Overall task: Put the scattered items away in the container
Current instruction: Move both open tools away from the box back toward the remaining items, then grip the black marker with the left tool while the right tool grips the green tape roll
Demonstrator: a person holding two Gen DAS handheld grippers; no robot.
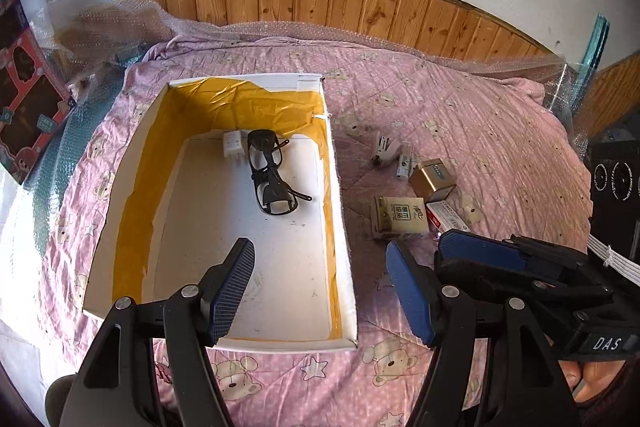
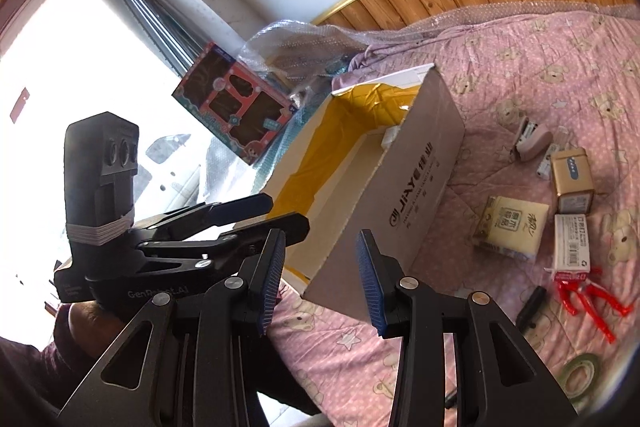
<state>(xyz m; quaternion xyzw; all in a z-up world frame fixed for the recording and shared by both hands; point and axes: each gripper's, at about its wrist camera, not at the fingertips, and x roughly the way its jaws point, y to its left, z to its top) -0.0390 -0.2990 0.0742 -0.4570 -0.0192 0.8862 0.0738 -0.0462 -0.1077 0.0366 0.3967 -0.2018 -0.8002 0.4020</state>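
Note:
A white cardboard box (image 1: 340, 211) lined with yellow tape lies on the pink bedspread. It holds black glasses (image 1: 272, 171) and a white charger (image 1: 232, 149). My left gripper (image 1: 320, 291) hovers open and empty over the box's near end. Right of the box lie a stapler (image 2: 534, 141), a gold tin (image 2: 572, 179), a beige tissue pack (image 2: 510, 227), a white staple box (image 2: 572, 243), a red plastic piece (image 2: 588, 299) and a black stick (image 2: 530, 305). My right gripper (image 2: 322, 281) is open and empty, above the box's near right corner.
A red toy box (image 2: 236, 107) and bubble wrap (image 1: 100, 19) sit left of and behind the box. A wooden headboard (image 1: 360, 7) runs along the back. A tape roll (image 2: 580, 371) lies near the bed's front right. A bright window fills the left of the right wrist view.

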